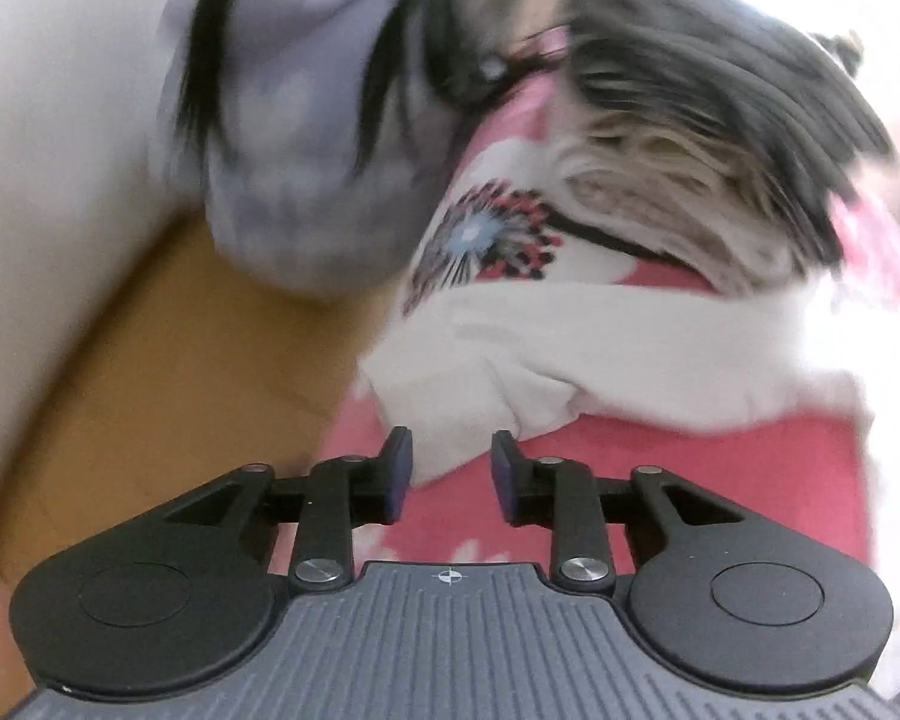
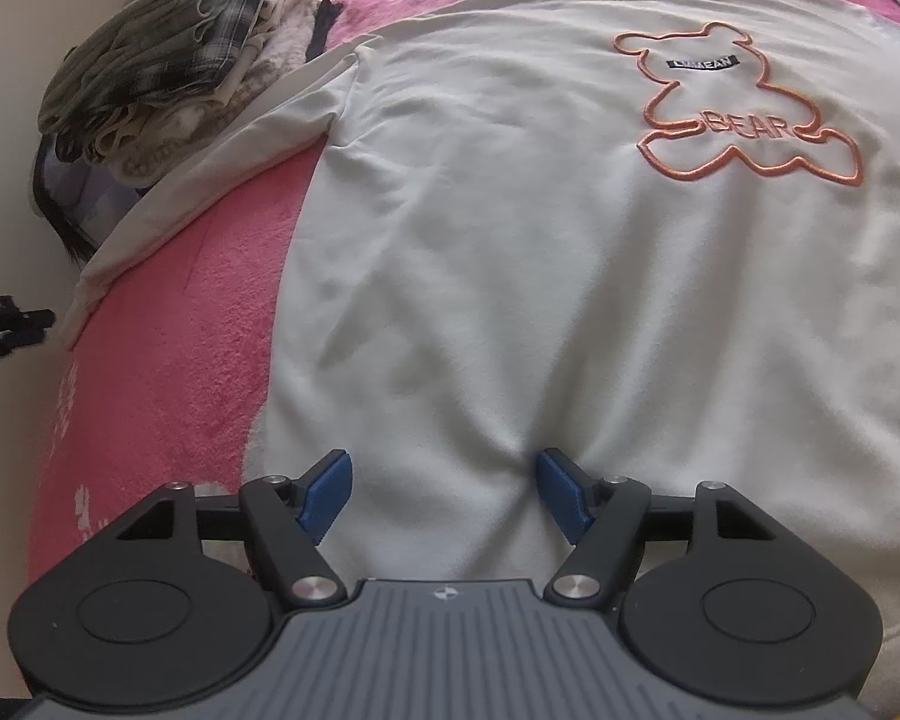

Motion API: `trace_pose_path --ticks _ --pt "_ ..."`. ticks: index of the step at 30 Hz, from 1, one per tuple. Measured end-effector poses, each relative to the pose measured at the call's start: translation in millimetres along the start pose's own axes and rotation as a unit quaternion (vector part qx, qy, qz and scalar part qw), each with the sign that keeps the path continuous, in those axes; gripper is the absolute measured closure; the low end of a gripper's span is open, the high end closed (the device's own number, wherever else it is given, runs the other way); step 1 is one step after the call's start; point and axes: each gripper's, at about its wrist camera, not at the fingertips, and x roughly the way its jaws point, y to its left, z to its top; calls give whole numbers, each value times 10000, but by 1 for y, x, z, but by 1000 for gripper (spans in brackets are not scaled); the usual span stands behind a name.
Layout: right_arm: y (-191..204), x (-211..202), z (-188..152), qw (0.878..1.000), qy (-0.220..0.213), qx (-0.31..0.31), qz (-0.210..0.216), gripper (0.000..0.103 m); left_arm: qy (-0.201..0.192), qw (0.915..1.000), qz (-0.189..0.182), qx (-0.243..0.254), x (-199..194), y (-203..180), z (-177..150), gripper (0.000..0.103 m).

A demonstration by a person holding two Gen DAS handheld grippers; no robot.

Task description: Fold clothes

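A cream sweatshirt (image 2: 510, 240) of soft fleecy knit lies flat, front up, on a fuzzy pink blanket (image 2: 168, 360) covering the bed; an orange embroidered bear outline (image 2: 744, 114) reading "BEAR" marks its chest. The right gripper (image 2: 444, 495) has its blue fingers spread wide over the hem, pinching nothing. The left gripper (image 1: 452, 471), fingers partly apart and empty, sits just by the sleeve cuff (image 1: 480, 420). A stack of folded clothes (image 2: 168, 60), plaid and knitted, sits at the bed's edge.
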Motion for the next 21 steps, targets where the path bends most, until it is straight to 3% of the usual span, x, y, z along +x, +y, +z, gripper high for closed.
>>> trace_pose_path --ticks 3,6,14,17,20,21 --pt "1 1 0 10000 -2 24 -16 32 277 9930 -389 -1076 20 28 4 75" --pt "2 2 0 10000 9 -1 -47 31 311 9841 -622 -1634 28 40 4 75" --pt "6 3 0 9999 27 -83 -99 28 144 9781 -725 -1945 23 45 8 80" --pt "5 2 0 9999 19 -68 -88 28 27 9785 -537 -1993 19 46 11 79" --pt "4 1 0 10000 16 -29 -63 28 -158 9785 -454 -2006 13 50 15 73" --pt "4 1 0 10000 15 -27 -62 28 -151 9772 -469 -2065 13 52 16 66"
